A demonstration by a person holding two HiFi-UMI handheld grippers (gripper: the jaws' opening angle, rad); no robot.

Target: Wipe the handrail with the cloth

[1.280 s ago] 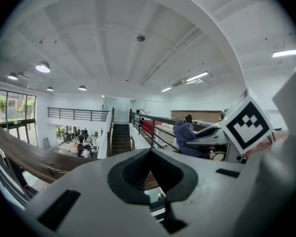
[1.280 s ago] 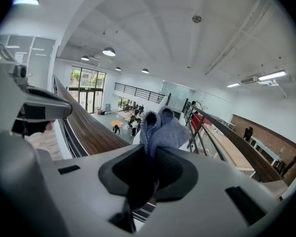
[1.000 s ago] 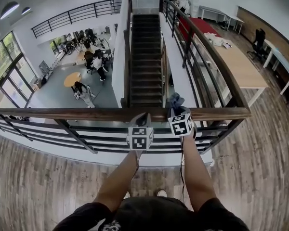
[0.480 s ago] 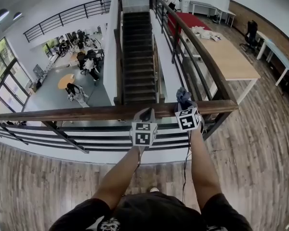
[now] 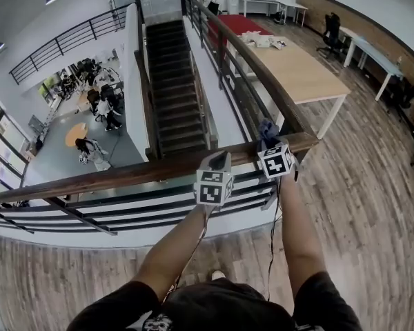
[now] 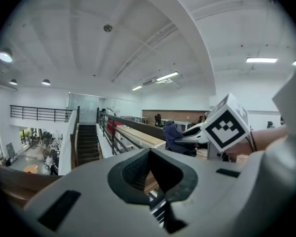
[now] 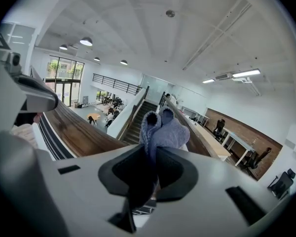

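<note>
— Open mezzanine with a wood-plank floor [image 5: 372, 185], looking down on a lower hall where people sit at tables. A dark staircase [image 5: 171, 95] runs down the middle and a long pale table [image 5: 300, 71] stands on the right.

— And the handrail?

— Brown wooden handrail [image 5: 124, 174] on dark metal bars, crossing the head view from left to right. At its right end it meets a second rail that runs off alongside the stairs.

— Where is the cloth?

— The cloth [image 5: 265, 131] is right at that corner, above the rail's end. It is grey-blue, soft and bunched, with two rounded folds sticking up out of the claw. Whether it presses on the wood, I cannot tell.

— Which claw has it?

— The right gripper [image 7: 148, 169], clamped on the cloth's lower part. The left gripper [image 6: 150, 169] sits over the rail just to the left, jaws together with nothing between them.

— Any markings?

— Only black-and-white square patterns on each gripper's cube, one on the right cube [image 5: 276, 159] and one on the left cube [image 5: 212, 186].
</note>
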